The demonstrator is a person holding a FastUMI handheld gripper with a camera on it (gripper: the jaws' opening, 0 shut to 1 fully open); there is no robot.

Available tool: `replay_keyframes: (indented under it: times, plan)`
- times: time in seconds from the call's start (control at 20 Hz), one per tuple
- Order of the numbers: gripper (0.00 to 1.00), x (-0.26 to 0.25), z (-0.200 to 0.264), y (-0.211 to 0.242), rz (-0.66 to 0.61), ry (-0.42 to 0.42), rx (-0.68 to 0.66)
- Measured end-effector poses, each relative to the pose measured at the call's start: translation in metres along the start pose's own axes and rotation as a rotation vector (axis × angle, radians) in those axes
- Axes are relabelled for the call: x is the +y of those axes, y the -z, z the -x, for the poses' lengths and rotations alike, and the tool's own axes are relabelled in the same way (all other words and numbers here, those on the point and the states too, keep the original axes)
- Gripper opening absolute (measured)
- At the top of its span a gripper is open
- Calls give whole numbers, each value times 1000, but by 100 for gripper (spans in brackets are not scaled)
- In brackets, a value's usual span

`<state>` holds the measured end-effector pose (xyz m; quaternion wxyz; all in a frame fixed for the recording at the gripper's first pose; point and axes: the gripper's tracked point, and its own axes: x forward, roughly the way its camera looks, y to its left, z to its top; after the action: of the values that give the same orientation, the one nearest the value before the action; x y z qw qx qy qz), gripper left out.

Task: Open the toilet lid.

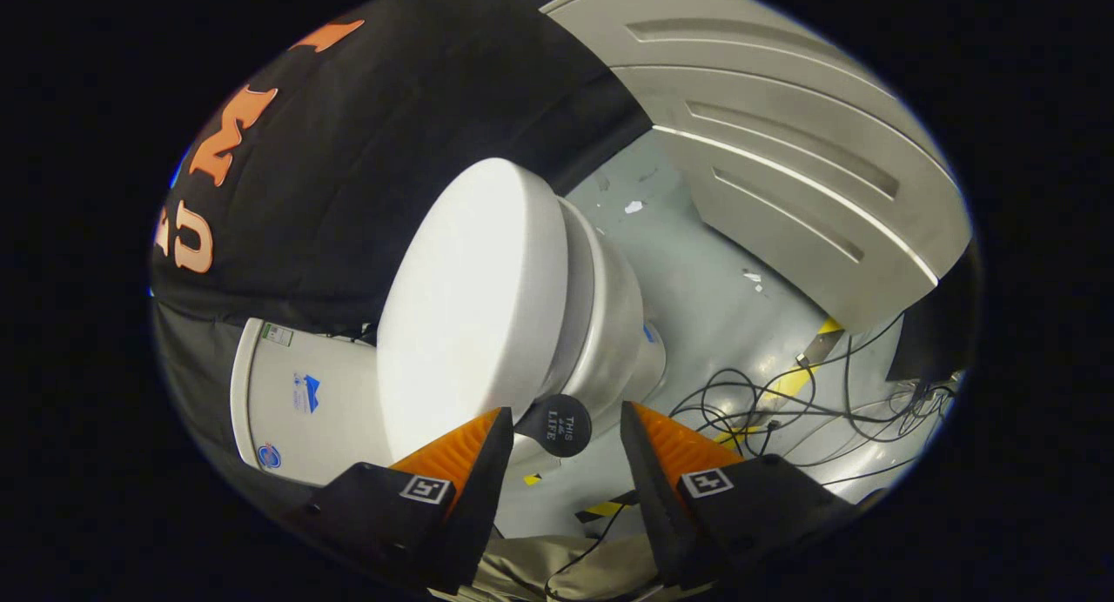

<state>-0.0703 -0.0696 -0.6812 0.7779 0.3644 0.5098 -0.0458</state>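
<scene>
A hand-held gripper (566, 432) faces a white toilet in the booth, its two ridged, wedge-shaped fingers (470, 450) spread wide apart and pinching nothing. Each finger carries one small square printed marker on its dark base, two markers in all.

Just ahead of the fingers, and slightly to the left, stands the toilet lid (470, 306): a smooth, glossy oval of white plastic that catches a bright glare across its face. It lies closed against the seat, with the rounded white ceramic bowl (609, 324) showing behind its right edge. The view is tilted, so the toilet appears turned on its side. A single round black tab (561, 425) with small pale lettering sits at the lid's near rim, between the two fingertips; whether either finger touches it cannot be told.

To the left of the lid sits the boxy white tank (305, 402), smooth-sided, bearing three small stickers. Black cloth hangs behind it.

On the far right, a grey panelled wall (783, 167) shows long recessed grooves. The floor (696, 289) is pale grey and scuffed. A loose tangle of thin black cables (783, 411) crosses it, lying over strips of yellow-and-black tape (788, 380). A fold of khaki fabric (557, 567) lies nearest, beneath the gripper.
</scene>
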Motion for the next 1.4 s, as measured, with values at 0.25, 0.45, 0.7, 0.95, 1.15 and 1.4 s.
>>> replay_keyframes:
  times: [0.25,0.45,0.7,0.95,1.15,1.4]
  plan:
    - [68,1,-19,4,-58,-32,17]
    - [42,7,-23,4,-135,-85,16]
    - [10,14,-11,0,-221,-146,-10]
    - [8,30,-4,-9,-137,-30,-95]
    - [8,69,31,-23,-52,-20,-156]
    - [8,130,71,-23,127,27,-223]
